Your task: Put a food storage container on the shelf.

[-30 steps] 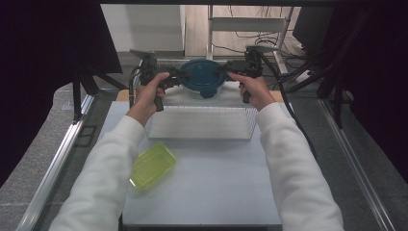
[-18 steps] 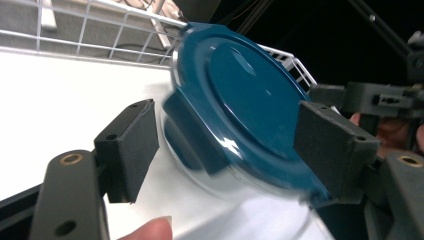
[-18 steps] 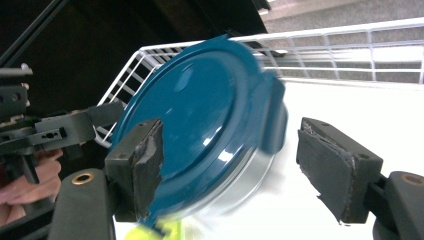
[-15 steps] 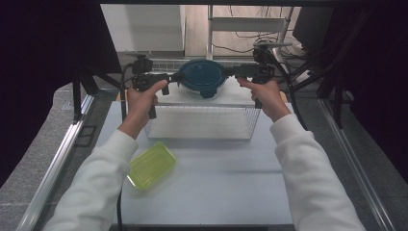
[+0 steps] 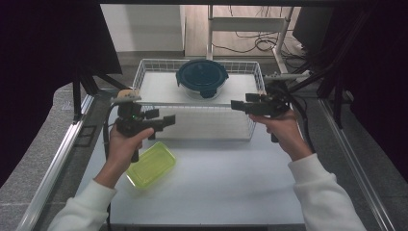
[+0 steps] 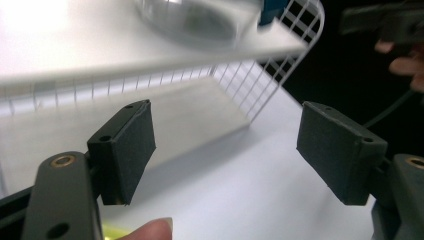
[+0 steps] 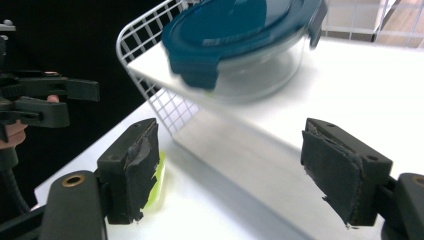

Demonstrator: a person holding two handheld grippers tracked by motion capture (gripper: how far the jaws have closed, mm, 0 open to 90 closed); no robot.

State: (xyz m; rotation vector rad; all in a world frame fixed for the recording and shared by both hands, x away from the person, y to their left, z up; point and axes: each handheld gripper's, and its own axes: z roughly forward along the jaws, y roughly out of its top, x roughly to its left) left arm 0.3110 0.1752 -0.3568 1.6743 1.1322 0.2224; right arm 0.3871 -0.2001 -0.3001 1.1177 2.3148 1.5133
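The left gripper (image 5: 169,120) has its jaws wide apart with nothing between them. The right gripper (image 5: 236,105) is the same, wide apart and holding nothing. Both have just been opening. Each one is in a hand near a front corner of the wire basket (image 5: 144,67), the left one by the left corner and the right one by the right corner. Neither touches the basket.

The bowl (image 5: 202,79) sits inside the basket, toward the back and near the middle. It is round and made of clear glass. Its lid is dark blue-green and has little clips on the rim. It stands flat on the white floor of the basket.

A yellow-green box (image 5: 150,164) lies on the white table (image 5: 216,192) in front of the basket, just beside the left hand.

The right gripper view looks at the bowl (image 7: 240,45) from the side, so you can see through the glass and see a clip up close. The high view shows the lid from above. The left gripper view shows the basket's white wire (image 6: 280,65) and a blurry bit of the bowl's glass (image 6: 190,20) at the top, and the right gripper (image 6: 385,22) far off.
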